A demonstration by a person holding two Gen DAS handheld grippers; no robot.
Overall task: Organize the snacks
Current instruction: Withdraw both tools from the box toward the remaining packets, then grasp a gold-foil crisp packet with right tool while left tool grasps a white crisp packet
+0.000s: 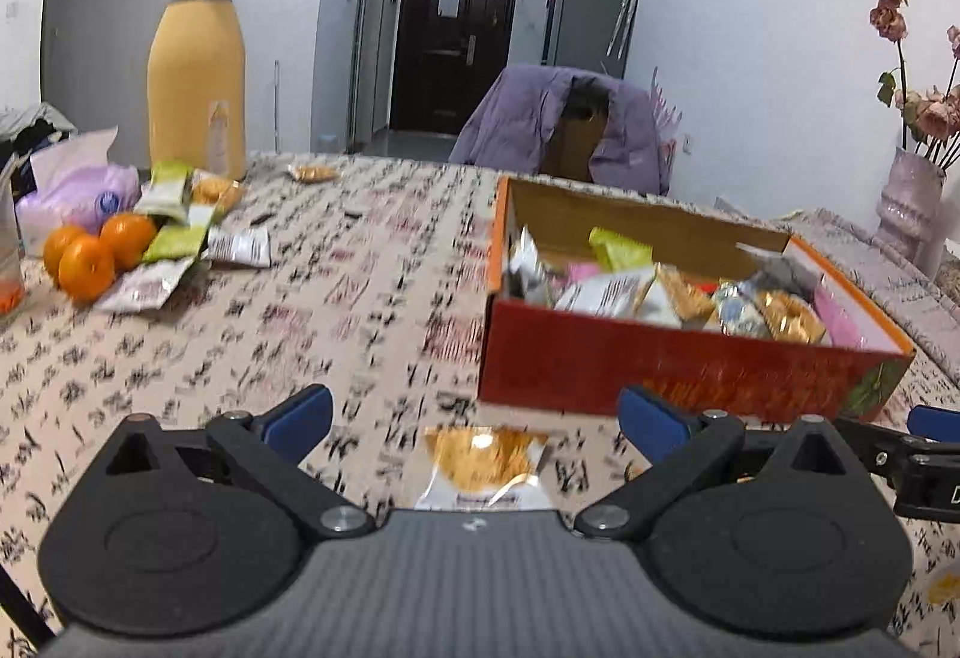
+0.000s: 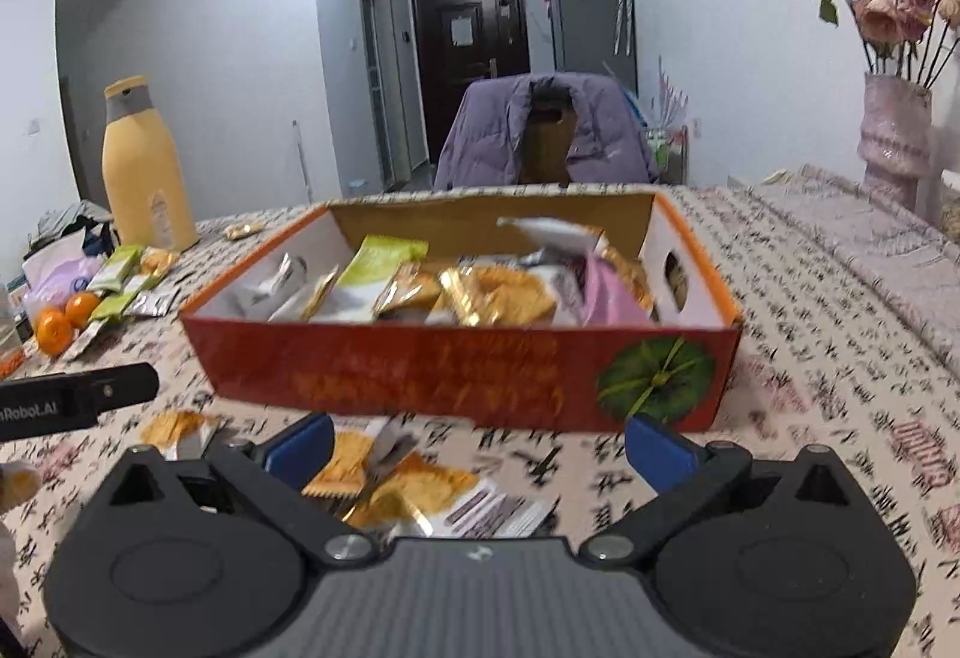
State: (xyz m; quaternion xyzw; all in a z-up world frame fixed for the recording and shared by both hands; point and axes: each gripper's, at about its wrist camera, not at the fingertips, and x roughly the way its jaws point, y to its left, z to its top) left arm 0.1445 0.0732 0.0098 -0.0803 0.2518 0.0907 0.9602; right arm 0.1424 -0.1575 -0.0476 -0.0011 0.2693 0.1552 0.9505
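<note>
The left claw (image 1: pixel 474 421) gapes wide and empty over a gold foil snack packet (image 1: pixel 483 469) lying between its blue tips on the patterned bench (image 1: pixel 360 298), likely lined up for a pinch. The right claw (image 2: pixel 480 448), equally wide and empty, hovers above a heap of orange cracker packets (image 2: pixel 414 484). The open red cardboard box (image 2: pixel 456 376), at twelve o'clock, already holds many wrappers; more packets (image 1: pixel 180 232) wait at ten o'clock beside three oranges (image 1: pixel 96 250).
</note>
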